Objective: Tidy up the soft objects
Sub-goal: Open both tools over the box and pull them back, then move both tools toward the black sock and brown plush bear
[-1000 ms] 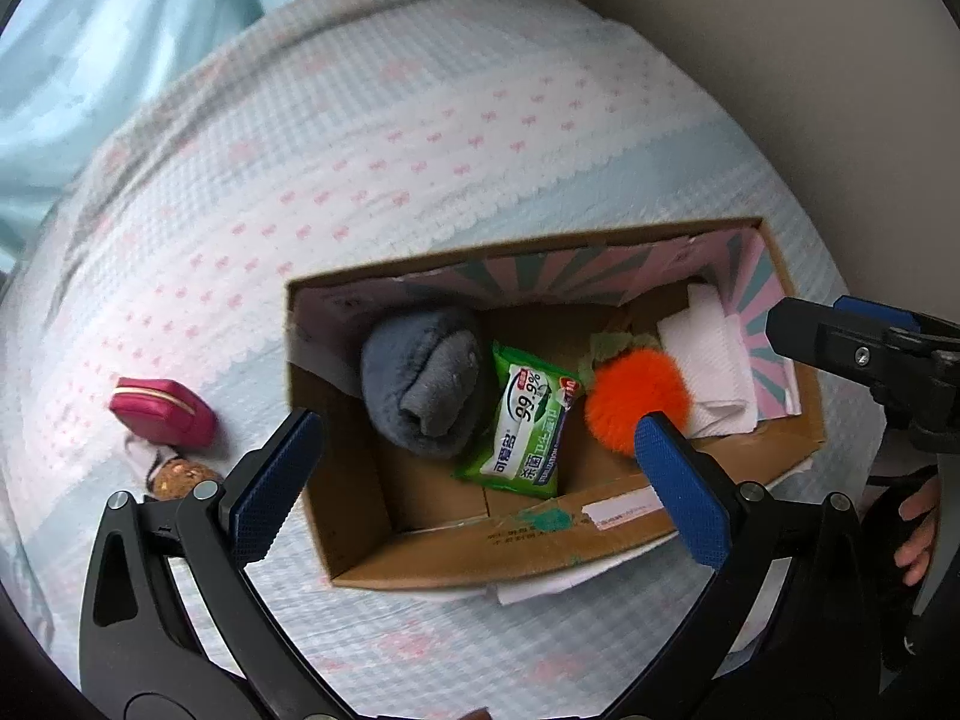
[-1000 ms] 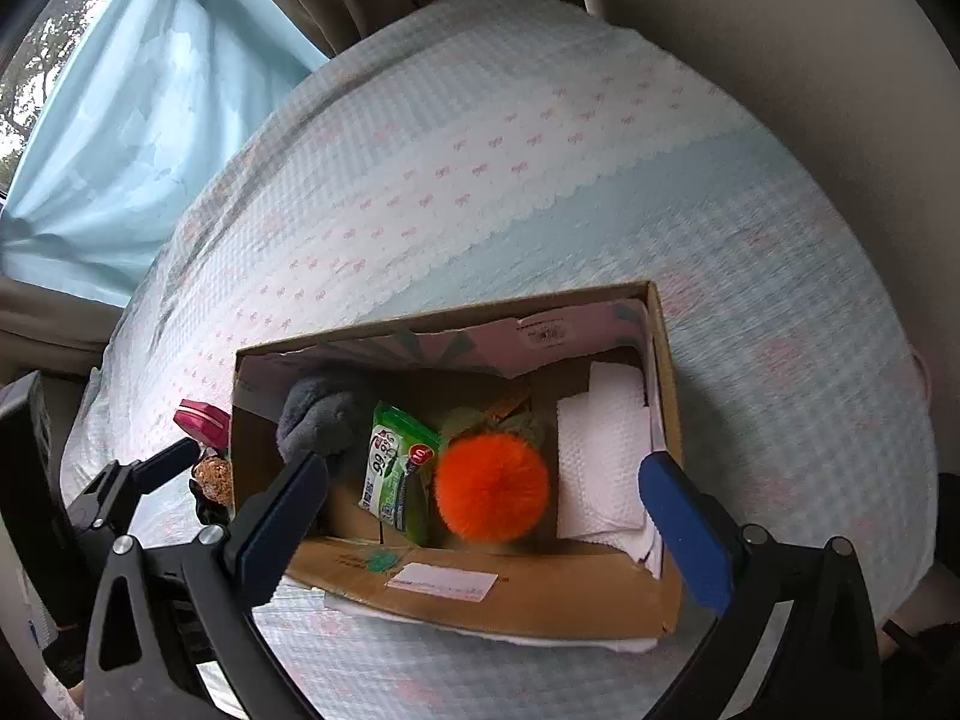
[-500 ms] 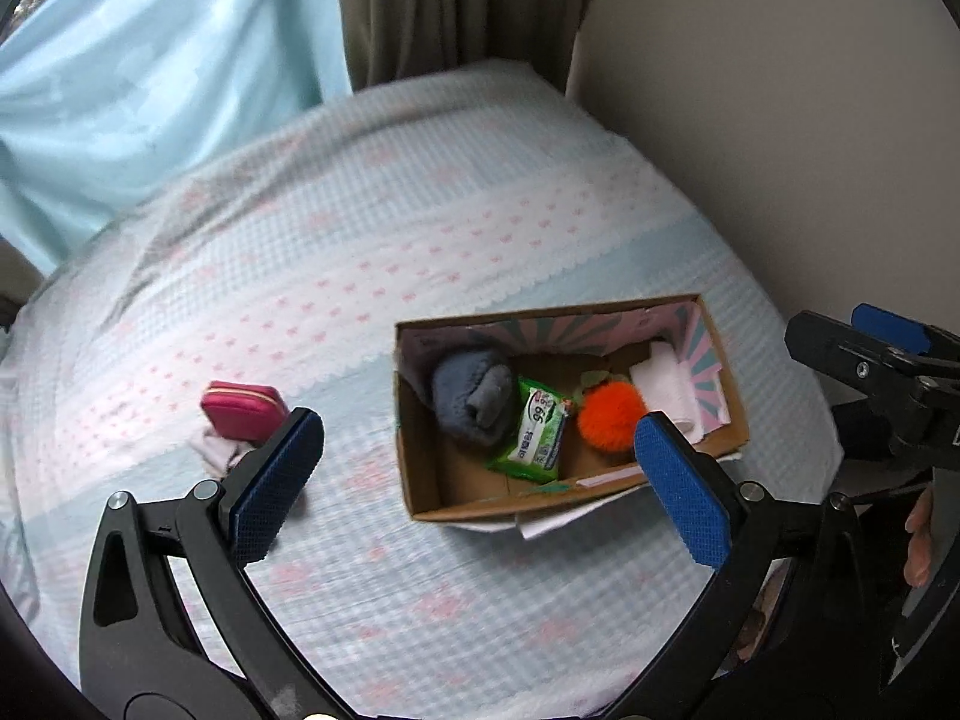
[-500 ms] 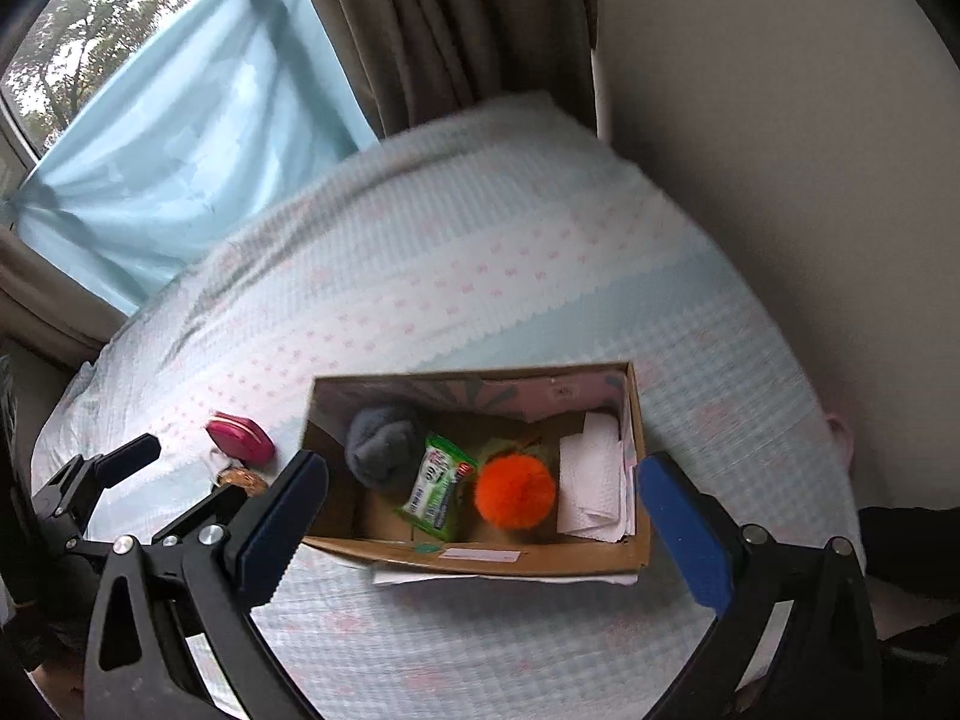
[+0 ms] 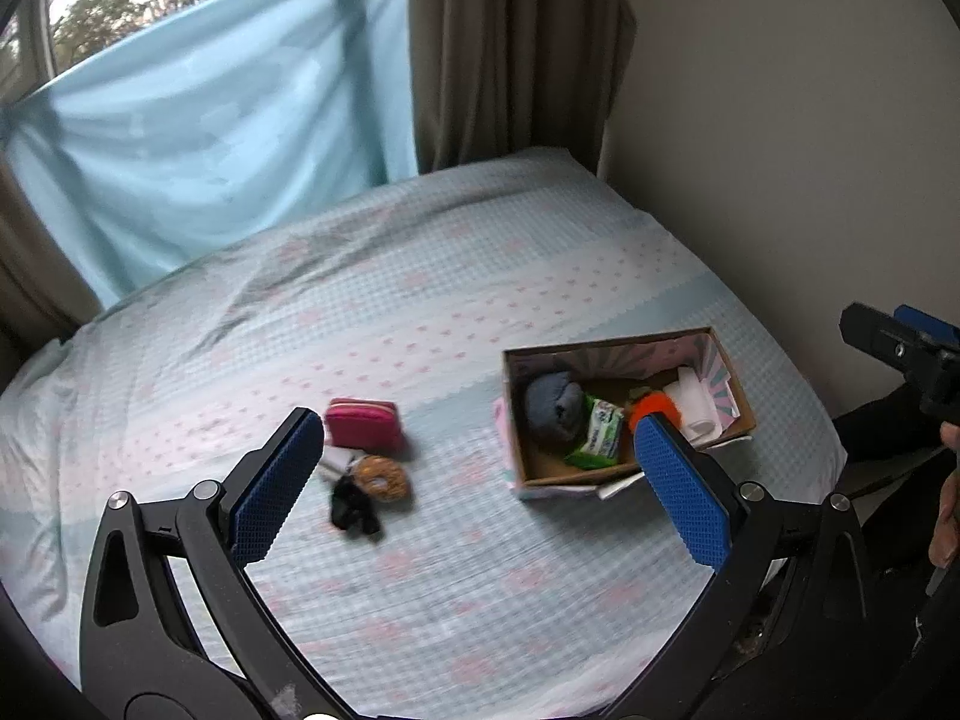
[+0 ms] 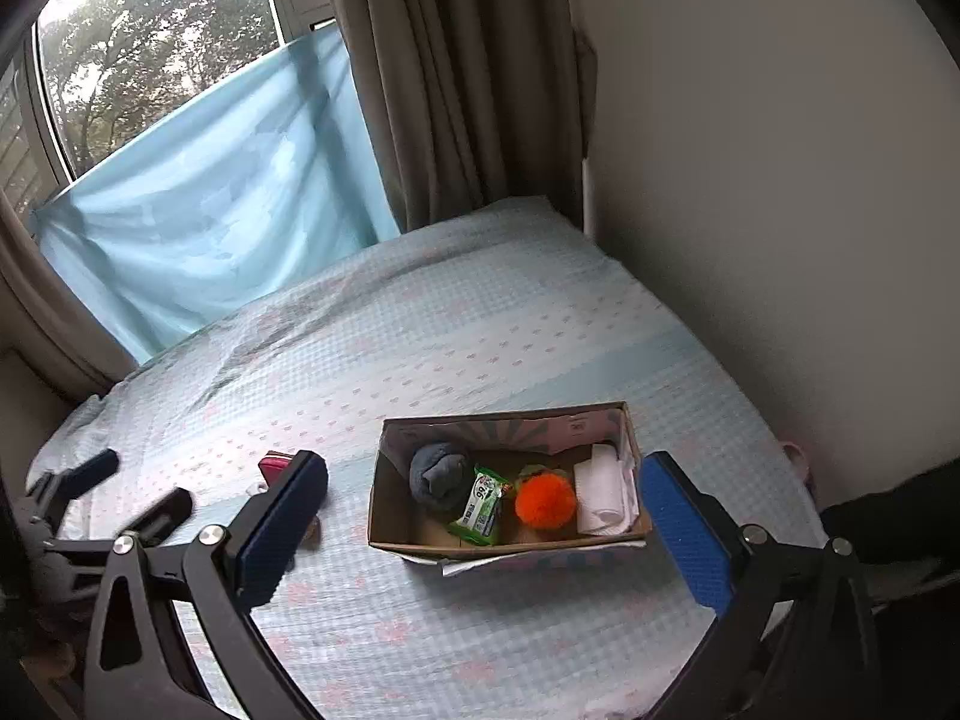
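Observation:
A cardboard box (image 5: 741, 402) (image 6: 384, 516) sits on the bed at the right. Inside lie a grey rolled sock (image 5: 555, 405) (image 6: 438, 471), a green wipes pack (image 5: 597, 435) (image 6: 483, 507), an orange pompom (image 5: 657, 408) (image 6: 546, 501) and white folded tissue (image 5: 699, 405) (image 6: 603, 492). Left of the box on the sheet lie a pink pouch (image 5: 363, 423) (image 6: 273, 468), a doughnut-shaped toy (image 5: 381, 477) and a black item (image 5: 351, 510). My left gripper (image 5: 477, 483) hangs open high above the sheet. My right gripper (image 6: 483, 534) is open too, above the box's near side.
The bed (image 5: 420, 300) has a pale blue sheet with pink dots. A wall (image 6: 780, 180) runs along its right side, with brown curtains (image 6: 468, 90) and a blue cloth (image 6: 198, 192) behind. A person's hand (image 5: 945, 516) shows at the far right.
Both grippers have pulled up and back from the box, so it looks much smaller. The pouch, doughnut toy and black item have come fully into view. Both stay open.

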A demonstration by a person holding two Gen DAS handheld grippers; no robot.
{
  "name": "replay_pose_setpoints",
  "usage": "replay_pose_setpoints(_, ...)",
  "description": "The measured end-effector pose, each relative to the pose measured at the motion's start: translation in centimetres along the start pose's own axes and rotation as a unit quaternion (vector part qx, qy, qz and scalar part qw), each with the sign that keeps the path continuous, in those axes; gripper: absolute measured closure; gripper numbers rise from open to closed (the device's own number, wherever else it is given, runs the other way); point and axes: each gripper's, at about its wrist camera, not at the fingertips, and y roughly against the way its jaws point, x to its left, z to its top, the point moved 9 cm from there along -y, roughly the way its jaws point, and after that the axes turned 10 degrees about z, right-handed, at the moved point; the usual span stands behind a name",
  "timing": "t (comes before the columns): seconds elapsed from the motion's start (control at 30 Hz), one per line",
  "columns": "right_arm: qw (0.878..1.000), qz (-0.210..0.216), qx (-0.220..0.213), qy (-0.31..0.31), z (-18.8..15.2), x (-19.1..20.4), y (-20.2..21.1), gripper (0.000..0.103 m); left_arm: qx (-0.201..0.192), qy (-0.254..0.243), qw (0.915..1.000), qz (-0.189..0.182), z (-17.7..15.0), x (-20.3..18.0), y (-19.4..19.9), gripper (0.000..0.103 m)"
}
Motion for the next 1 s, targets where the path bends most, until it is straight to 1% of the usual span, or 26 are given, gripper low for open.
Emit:
replay_pose_setpoints(0.13, 1.000, 0.010, -0.007, 0.005, -1.4, 3.1, 1.0, 0.000, -0.005, 0.010, 0.9999, 0.007, -1.8, 4.6, 1.7, 0.000)
replay_pose_setpoints(0.27, 1.000, 0.022, -0.011, 0.008, -2.7, 6.5, 1.0, 0.000, -0.006, 0.021, 0.9997, 0.011, -4.0, 8.9, 2.3, 0.000)
replay_pose_setpoints(0.43, 0.999, 0.037, -0.015, 0.016, -3.8, 10.8, 0.1, 0.000, 0.000, 0.039, 0.9992, 0.009, -6.2, 13.5, 1.9, 0.000)
replay_pose_setpoints(0.6, 0.998, 0.053, -0.006, 0.021, -5.2, 15.2, -1.6, 0.000, 0.015, 0.046, 0.9988, 0.010, -8.6, 17.7, 1.0, 0.000)
replay_pose_setpoints(0.77, 0.997, 0.071, 0.008, 0.016, -6.4, 18.7, -4.1, 0.000, 0.031, 0.046, 0.9984, -0.006, -10.5, 20.5, -0.4, 0.000)
replay_pose_setpoints(0.87, 0.996, 0.086, 0.020, 0.014, -7.0, 20.5, -6.0, 0.000, 0.040, 0.043, 0.9981, -0.016, -11.2, 21.6, -1.6, 0.000)
replay_pose_setpoints(1.0, 0.994, 0.099, 0.041, 0.021, -7.7, 22.2, -9.2, 0.000, 0.053, 0.045, 0.9970, -0.033, -11.6, 21.8, -3.8, 0.000)
